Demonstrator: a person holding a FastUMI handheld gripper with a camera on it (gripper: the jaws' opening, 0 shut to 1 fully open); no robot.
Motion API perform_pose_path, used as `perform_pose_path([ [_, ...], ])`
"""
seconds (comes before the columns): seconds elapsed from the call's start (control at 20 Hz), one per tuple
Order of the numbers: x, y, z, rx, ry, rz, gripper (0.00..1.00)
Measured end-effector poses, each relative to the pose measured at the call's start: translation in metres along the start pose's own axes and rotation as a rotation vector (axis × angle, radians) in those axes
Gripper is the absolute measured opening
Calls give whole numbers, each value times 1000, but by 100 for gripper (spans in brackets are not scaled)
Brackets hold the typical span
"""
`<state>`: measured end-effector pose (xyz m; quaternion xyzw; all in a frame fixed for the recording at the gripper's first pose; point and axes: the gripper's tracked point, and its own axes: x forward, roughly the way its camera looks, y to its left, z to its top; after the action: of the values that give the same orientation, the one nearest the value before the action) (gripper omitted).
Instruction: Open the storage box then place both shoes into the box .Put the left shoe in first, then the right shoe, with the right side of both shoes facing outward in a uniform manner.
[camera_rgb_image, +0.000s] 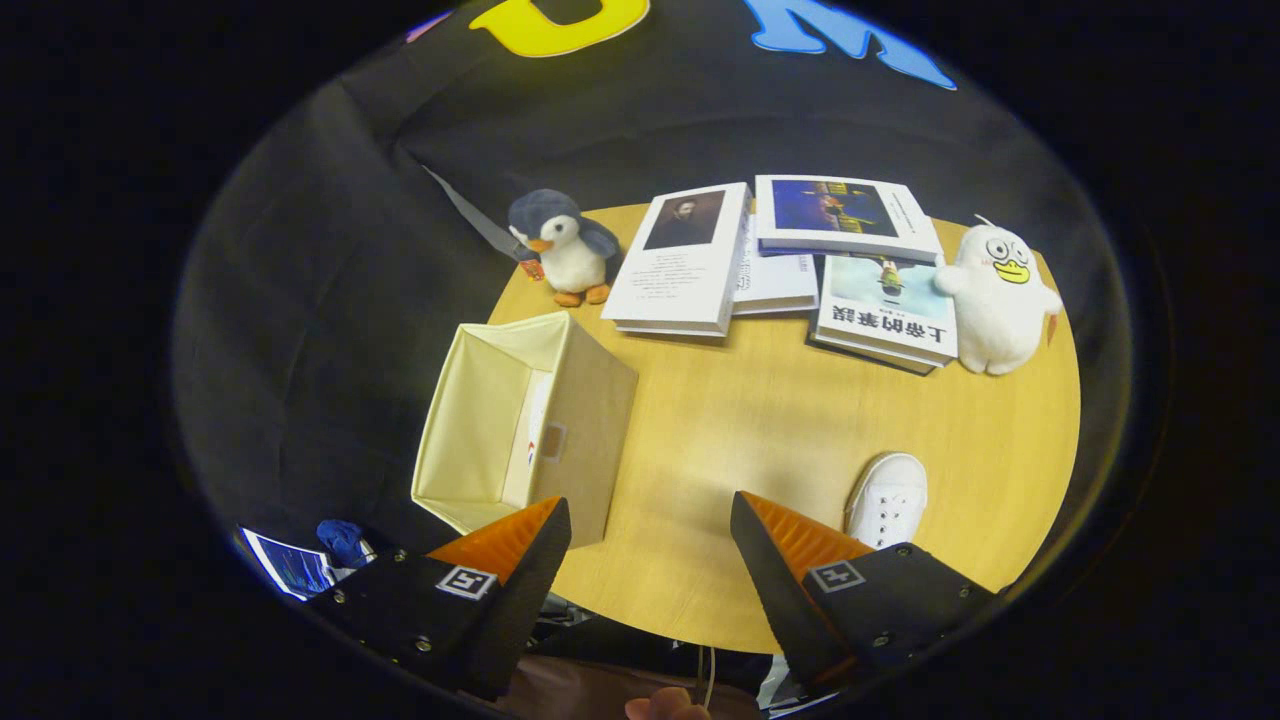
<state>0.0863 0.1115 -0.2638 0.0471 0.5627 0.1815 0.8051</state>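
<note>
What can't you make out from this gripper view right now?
- White shoe: heel end hidden behind one finger of the open gripper.
- Storage box: near corner covered by the other finger; floor partly hidden by its wall.
- Middle book: mostly under neighbouring books.

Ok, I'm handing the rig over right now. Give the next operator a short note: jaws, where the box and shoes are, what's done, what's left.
Gripper: jaws open, holding nothing, above the table's near edge.
Storage box: open, just beyond the left finger; something white with a red-and-blue mark lies against its inner wall, possibly a shoe, but I cannot tell.
White shoe: on the table just beyond the right finger.
Done: box open.
Left: confirm the box contents, then put the white shoe in, right side outward.
</note>
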Motion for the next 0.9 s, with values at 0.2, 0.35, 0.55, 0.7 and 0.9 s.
perform_pose_path([
  [0.2,-6,-42,-17,65,10,-54,98],
  [0.35,-10,-76,-28,112,22,-100,98],
  [0.55,-14,-118,-48,152,45,-160,98],
  [0.7,-13,-147,-64,168,78,-203,98],
  [0.9,-10,-179,-87,211,116,-238,97],
])
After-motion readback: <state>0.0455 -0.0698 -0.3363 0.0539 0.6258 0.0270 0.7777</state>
